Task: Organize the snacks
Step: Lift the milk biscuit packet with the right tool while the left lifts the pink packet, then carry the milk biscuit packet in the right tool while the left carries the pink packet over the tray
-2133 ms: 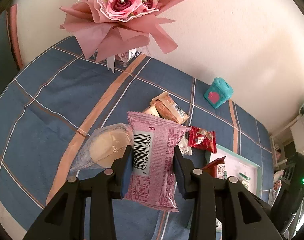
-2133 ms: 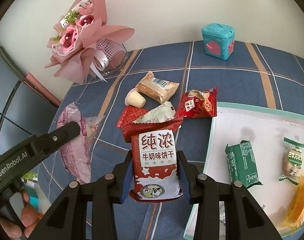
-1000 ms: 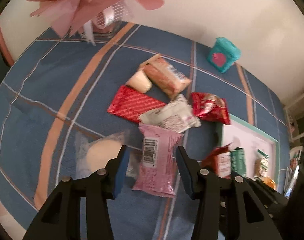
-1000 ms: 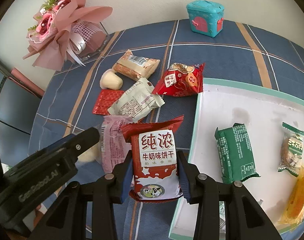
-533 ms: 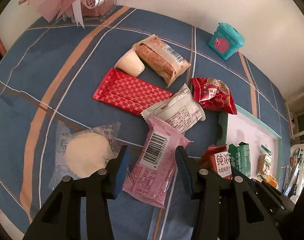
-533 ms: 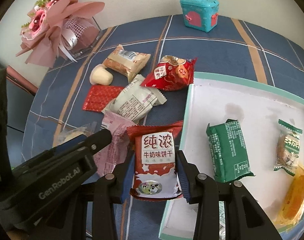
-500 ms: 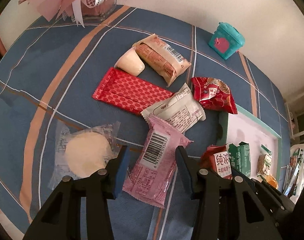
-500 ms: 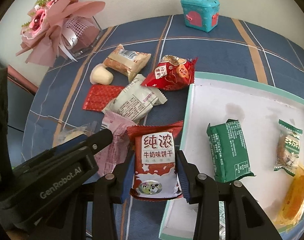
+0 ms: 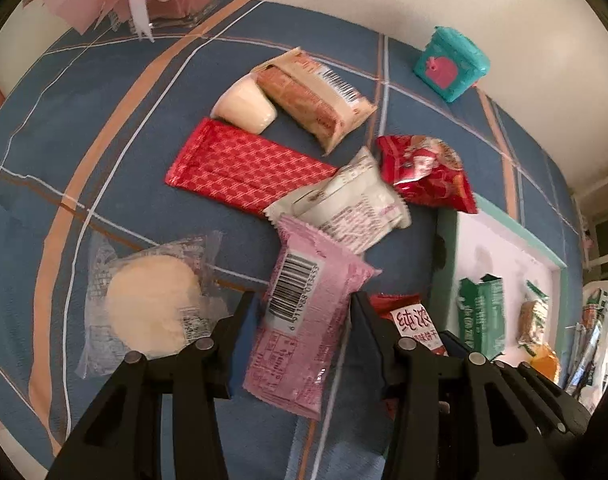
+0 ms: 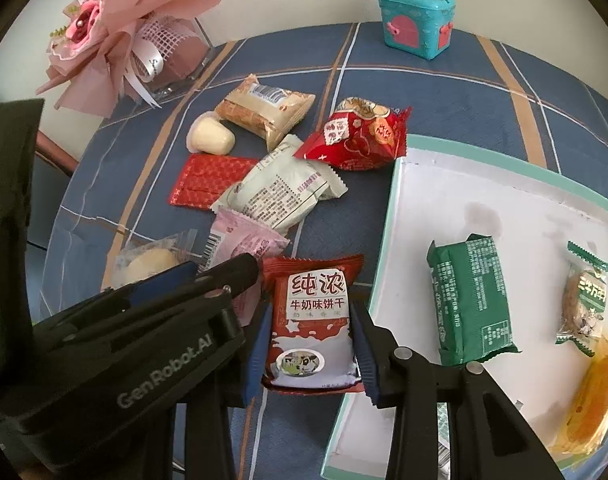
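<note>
Two tools in view, one per hand. Right tool [image 10: 311, 346] clamped on one red-and-white milk biscuit pack [image 10: 312, 320], held upright, just left of the tray's near-left rim and above the blue plaid cloth of the bench [image 10: 444, 80]. Left tool [image 9: 302, 334] straddles one pink wrapper [image 9: 304, 316], barcode side up; the pads sit at its edges, pack tilted, and whether they press it I cannot tell.

Loose on the bench, near to far: one clear-wrapped round pale cake [image 9: 152, 314] just left of the pink wrapper; one white printed pack [image 9: 344, 206] overlapping the pink wrapper's far end; one flat red patterned sachet [image 9: 240, 168], partly under the white pack; one puffy red pack [image 9: 424, 172]; one small cream-coloured piece [image 9: 246, 106] touching one tan pack with a barcode [image 9: 316, 98]. Count: six loose, two at the tools.

Tray [image 10: 500, 168], white floor, teal rim: one green pack [image 10: 470, 298], one small green-edged clear pack [image 10: 586, 298], one orange pack [image 10: 588, 404] at the near right.

Farther: one teal box with pink door [image 10: 416, 22]; one pink bouquet [image 10: 120, 36] at the wall.
</note>
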`<state>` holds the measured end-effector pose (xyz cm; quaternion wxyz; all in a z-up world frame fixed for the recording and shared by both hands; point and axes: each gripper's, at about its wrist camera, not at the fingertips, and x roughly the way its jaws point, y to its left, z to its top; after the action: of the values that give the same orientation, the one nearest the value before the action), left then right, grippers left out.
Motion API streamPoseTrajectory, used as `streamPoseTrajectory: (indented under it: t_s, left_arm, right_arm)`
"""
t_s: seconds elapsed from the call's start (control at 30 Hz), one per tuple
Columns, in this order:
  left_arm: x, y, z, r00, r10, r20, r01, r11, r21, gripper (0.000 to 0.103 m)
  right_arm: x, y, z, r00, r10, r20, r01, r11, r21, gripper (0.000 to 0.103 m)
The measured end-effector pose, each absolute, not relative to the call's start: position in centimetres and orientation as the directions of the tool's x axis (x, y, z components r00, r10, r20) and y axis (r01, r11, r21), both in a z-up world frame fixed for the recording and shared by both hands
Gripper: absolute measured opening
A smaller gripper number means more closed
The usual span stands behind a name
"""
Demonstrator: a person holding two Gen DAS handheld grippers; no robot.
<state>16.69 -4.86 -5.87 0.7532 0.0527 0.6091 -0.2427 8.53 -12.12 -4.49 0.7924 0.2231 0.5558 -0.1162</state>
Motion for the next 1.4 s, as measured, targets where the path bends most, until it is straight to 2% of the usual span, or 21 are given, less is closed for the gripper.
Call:
streamPoseTrajectory:
  t_s: [0.1,0.2,0.87,1.4]
  left_arm:
    - [17.0,-4.6,-6.3,0.163,-0.262,-0.951,0.407,0.896,-0.178,0.041]
    - [17.2,-3.9,-6.2,0.176,-0.257,-0.95,0.394,0.903,-0.171,0.04]
    - [17.7,-3.5,-6.7,0.188,-0.248,-0.95,0.382,0.91,-0.162,0.038]
    - [16.0,-2.1,-0.2,0.297,-0.353,-0.887,0.387,0.894,-0.226,0.036]
  right_arm:
    - [8.7,-11.9,-4.9,0.349,0.073,-0.934,0.432,0.872,0.229,0.042]
    - [8.9,-11.9,-5.2,0.347,0.075,-0.935,0.43,0.873,0.23,0.042]
    - [10.0,-9.2,-6.1,0.286,-0.028,-0.958,0.356,0.931,0.08,0.042]
    - [7.9,-10.4,-1.6,0.415,-0.007,-0.91,0.397,0.901,0.174,0.042]
